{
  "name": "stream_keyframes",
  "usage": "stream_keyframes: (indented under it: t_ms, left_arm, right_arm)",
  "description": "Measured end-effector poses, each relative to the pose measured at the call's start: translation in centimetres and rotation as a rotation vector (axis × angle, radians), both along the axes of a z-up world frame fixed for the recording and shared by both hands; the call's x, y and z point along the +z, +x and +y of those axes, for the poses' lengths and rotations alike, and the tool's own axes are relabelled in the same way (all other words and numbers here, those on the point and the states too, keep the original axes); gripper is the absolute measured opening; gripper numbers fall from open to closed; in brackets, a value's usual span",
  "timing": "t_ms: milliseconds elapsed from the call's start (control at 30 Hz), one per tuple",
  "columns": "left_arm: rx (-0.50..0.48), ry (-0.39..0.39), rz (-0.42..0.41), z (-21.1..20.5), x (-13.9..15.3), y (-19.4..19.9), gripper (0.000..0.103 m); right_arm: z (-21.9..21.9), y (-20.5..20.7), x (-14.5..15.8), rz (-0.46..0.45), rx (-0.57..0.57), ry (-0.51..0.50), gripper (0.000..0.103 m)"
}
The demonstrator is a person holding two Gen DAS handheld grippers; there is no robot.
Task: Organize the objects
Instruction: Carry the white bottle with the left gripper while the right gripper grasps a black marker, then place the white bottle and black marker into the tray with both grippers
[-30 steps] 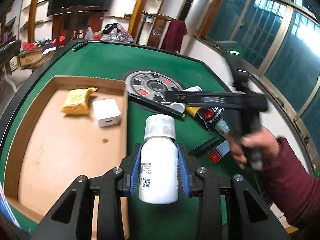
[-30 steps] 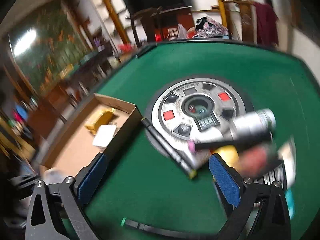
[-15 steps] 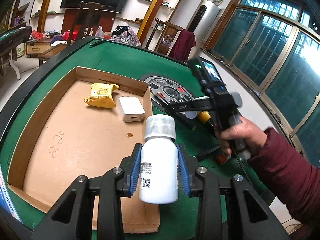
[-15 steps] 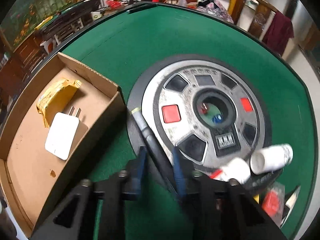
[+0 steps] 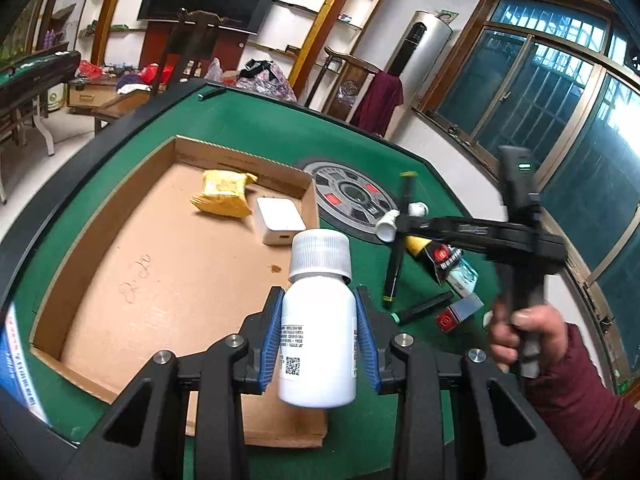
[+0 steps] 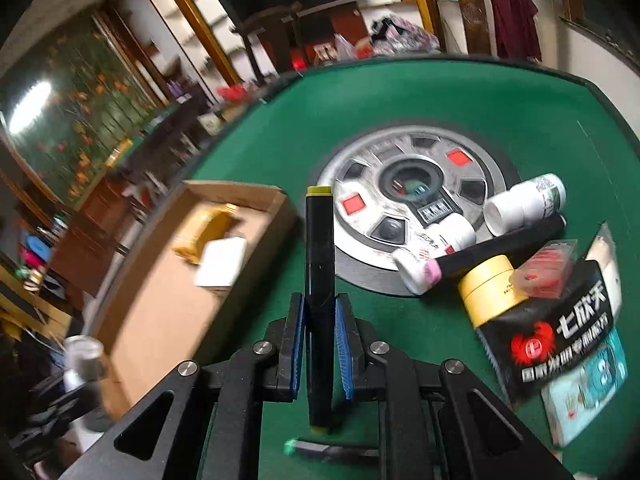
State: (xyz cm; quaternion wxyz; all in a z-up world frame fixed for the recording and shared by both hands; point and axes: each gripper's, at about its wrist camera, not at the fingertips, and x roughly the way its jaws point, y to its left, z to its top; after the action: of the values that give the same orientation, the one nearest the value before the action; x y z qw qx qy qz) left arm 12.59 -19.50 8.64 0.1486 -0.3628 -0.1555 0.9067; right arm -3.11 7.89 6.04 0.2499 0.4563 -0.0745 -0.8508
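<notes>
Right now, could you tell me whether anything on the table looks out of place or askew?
Yes: a heap of loose items lies jumbled beside the round centre panel, with two white bottles on their sides, while the cardboard box holds only two things.

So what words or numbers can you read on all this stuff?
"七欣天": black packet lying on the green table.
Smaller white line under it: too blurred to read.
Handwritten scribble on the cardboard box floor: unclear, maybe numbers.
White bottle label with a QR code: print too small.
Round grey panel plate: unreadable.
</notes>
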Motion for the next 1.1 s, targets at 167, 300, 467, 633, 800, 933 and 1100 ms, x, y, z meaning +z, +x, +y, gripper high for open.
stream_keyframes:
  t_ms: [167,300,467,633,800,933,1100]
  left_arm:
    - [0.056,-0.067,0.004,-1.7,1.1,-0.7,0.034]
    - [0.089,-0.122,-0.004,-3.4,1.9,-2.5,0.034]
    - [0.117,-0.200,-0.035,-5.1,1.4,-6.2,0.034]
    - [0.143,-0.245,-0.096,-6.5,-0.7,-10.7,0.033]
    - [0.148,-0.247,-0.153,-7.4,-2.4,-14.2,0.033]
    - [0.144,-0.251,-0.177,-7.5,-3.3,-15.8,0.033]
    - [0.139,-0.244,-0.196,-7.5,-4.2,-16.5,0.034]
  right_arm:
    - [-2.1,2.4,3.7,0.058,0.056,-0.076,0.017]
    - [-4.4,3.2,5.4,0.090,0.114,-0.094,0.017]
    - [-7.8,2.5,5.0,0.016,0.194,-0.145,0.017]
    - [-11.5,0.6,1.8,-0.079,0.217,-0.146,0.017]
    - [-14.0,-1.7,-0.9,-0.134,0.183,-0.137,0.017]
    - [-15.0,-3.7,-1.6,-0.147,0.143,-0.110,0.017]
    - [-15.4,-5.8,-2.9,-0.176,0.107,-0.085,0.017]
